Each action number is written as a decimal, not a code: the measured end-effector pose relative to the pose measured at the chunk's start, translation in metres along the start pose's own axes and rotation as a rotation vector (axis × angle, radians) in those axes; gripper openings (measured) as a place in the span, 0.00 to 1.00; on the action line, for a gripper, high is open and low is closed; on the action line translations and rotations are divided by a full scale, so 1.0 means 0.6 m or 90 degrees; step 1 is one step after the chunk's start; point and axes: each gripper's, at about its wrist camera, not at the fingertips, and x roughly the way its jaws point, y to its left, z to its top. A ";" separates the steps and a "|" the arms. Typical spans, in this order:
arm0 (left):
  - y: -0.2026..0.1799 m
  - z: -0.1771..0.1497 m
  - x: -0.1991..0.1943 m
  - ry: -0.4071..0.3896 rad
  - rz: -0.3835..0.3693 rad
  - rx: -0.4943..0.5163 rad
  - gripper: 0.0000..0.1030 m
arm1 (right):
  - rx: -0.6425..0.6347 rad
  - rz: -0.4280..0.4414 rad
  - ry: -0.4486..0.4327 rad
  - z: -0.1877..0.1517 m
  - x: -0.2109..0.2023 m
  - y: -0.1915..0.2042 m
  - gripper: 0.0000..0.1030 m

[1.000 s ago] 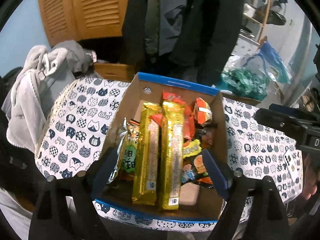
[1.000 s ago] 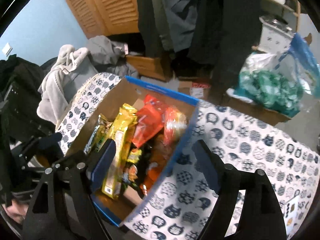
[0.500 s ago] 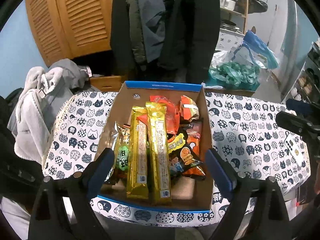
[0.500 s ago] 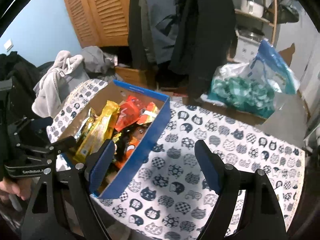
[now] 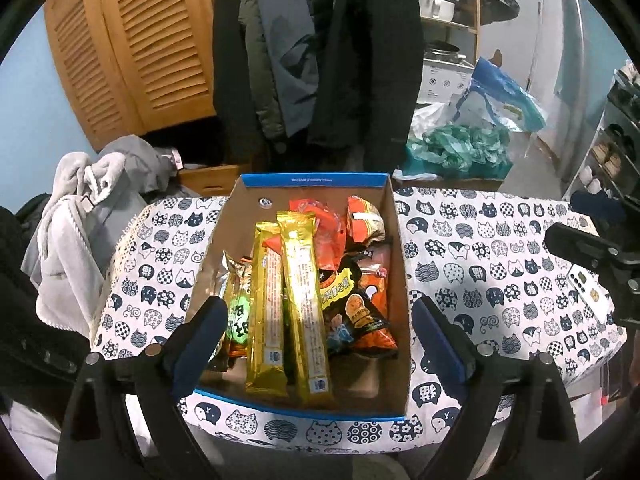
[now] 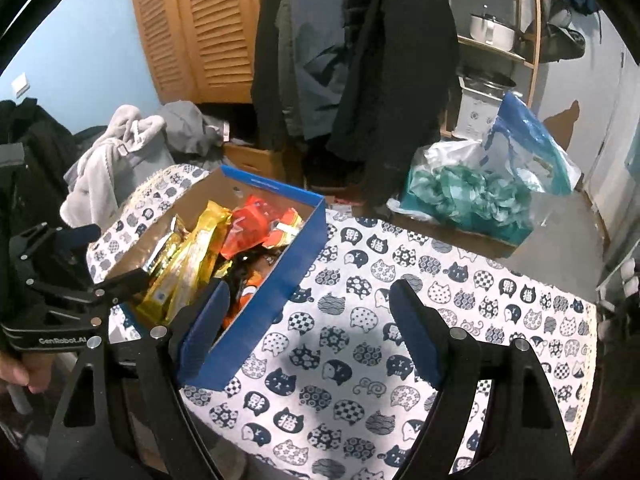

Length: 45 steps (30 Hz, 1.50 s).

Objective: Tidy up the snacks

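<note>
A blue-edged cardboard box (image 5: pixel 312 179) sits on the cat-print tablecloth (image 5: pixel 480 264). It holds two long gold bars (image 5: pixel 304 296), a green packet (image 5: pixel 239 316), red and orange packets (image 5: pixel 320 224) and dark packets (image 5: pixel 352 312). My left gripper (image 5: pixel 320 344) is open and empty, hovering above the box's near end. My right gripper (image 6: pixel 308 332) is open and empty over the cloth, just right of the box (image 6: pixel 280 280). The left gripper also shows in the right wrist view (image 6: pixel 72 280).
A white phone (image 5: pixel 586 292) lies on the cloth at the right. A grey robe (image 5: pixel 76 216) hangs on a chair at the left. Coats (image 5: pixel 320 60) hang behind the table. A bag of teal items (image 6: pixel 472 196) sits beyond the far edge.
Both grippers have pulled back and up from the box. The right gripper has swung right, from over the box to over the cloth. Both stay open.
</note>
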 end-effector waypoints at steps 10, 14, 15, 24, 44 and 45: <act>0.000 0.003 -0.004 -0.008 0.005 -0.004 0.92 | 0.002 0.006 0.004 -0.002 0.002 -0.005 0.79; 0.001 0.002 -0.003 -0.006 0.005 -0.004 0.92 | 0.002 0.009 0.006 0.000 0.003 -0.004 0.79; 0.001 0.002 -0.003 -0.006 0.004 -0.004 0.92 | 0.001 0.010 0.007 0.000 0.003 -0.004 0.79; -0.001 0.002 -0.001 -0.003 0.005 -0.003 0.92 | 0.001 0.009 0.007 0.000 0.004 -0.003 0.79; -0.007 -0.005 0.001 -0.002 0.014 0.005 0.92 | 0.001 0.011 0.013 -0.002 0.004 0.001 0.79; -0.007 -0.004 0.001 -0.001 0.014 0.006 0.92 | 0.002 0.011 0.012 -0.004 0.004 0.002 0.79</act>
